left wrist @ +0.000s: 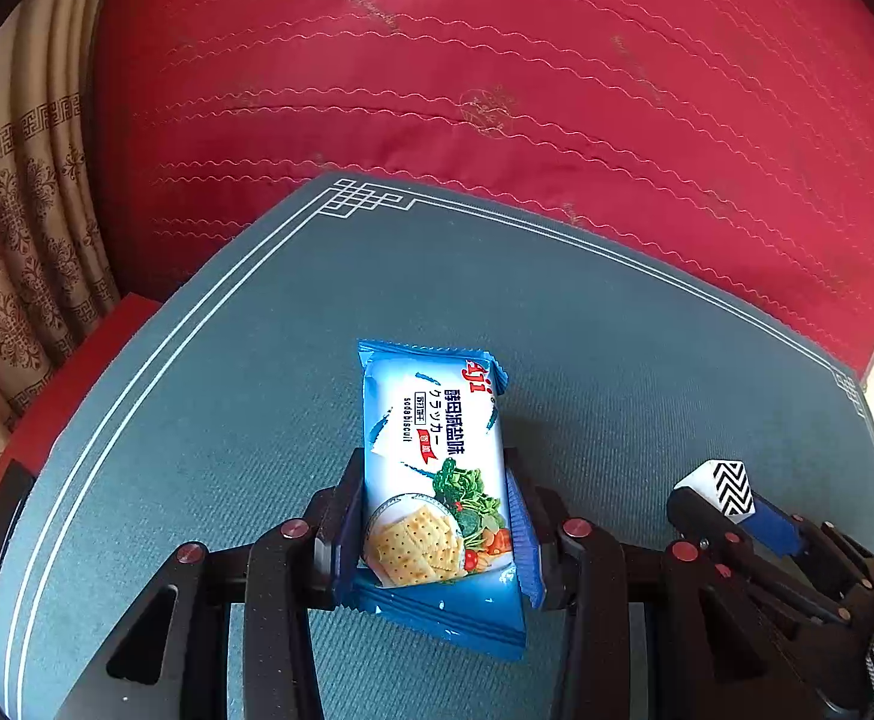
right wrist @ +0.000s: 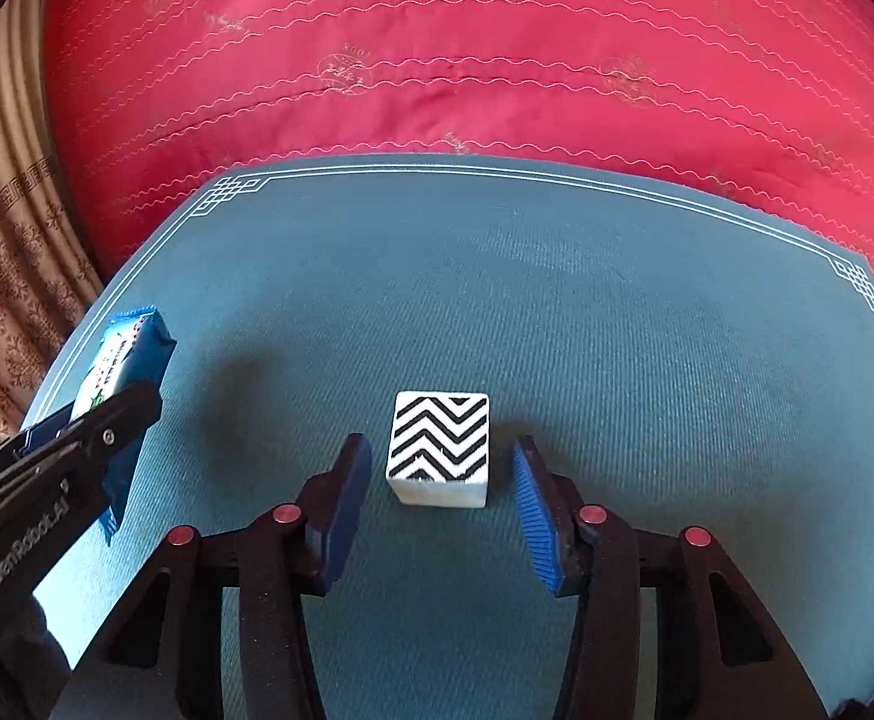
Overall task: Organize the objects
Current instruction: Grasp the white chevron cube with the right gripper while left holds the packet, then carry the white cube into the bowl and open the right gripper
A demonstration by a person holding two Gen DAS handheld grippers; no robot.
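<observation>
From my left wrist camera: my left gripper (left wrist: 437, 516) is clamped on the cracker packet (left wrist: 434, 480), its blue pads pressing the packet's two long sides near the lower end. The packet lies lengthwise along the fingers, its far end pointing toward the red quilt (left wrist: 496, 72) beyond the table (left wrist: 616, 330). I cannot tell whether the packet is lifted clear of the table or resting on it. To the right of the packet, near the edge of this view, the zigzag cube (left wrist: 718, 486) shows with my right gripper's fingers alongside it. I judge the packet as picked but not yet placed; no bin or tray to receive it shows in this view.

From my right wrist camera: the zigzag cube (right wrist: 439, 447) sits on the table between the two blue pads of my right gripper (right wrist: 441, 480). A visible gap remains on each side of the cube, so the pads are not pressing it; this gripper is open around the cube, nothing held. Well to the left of the cube, the cracker packet (right wrist: 131, 348) shows in my left gripper (right wrist: 95, 438). The cube still has to be grasped, and both things still need a destination, which I cannot see.

Both of my grippers point forward and steeply down toward the table, side by side, left of the cube and over it.
</observation>
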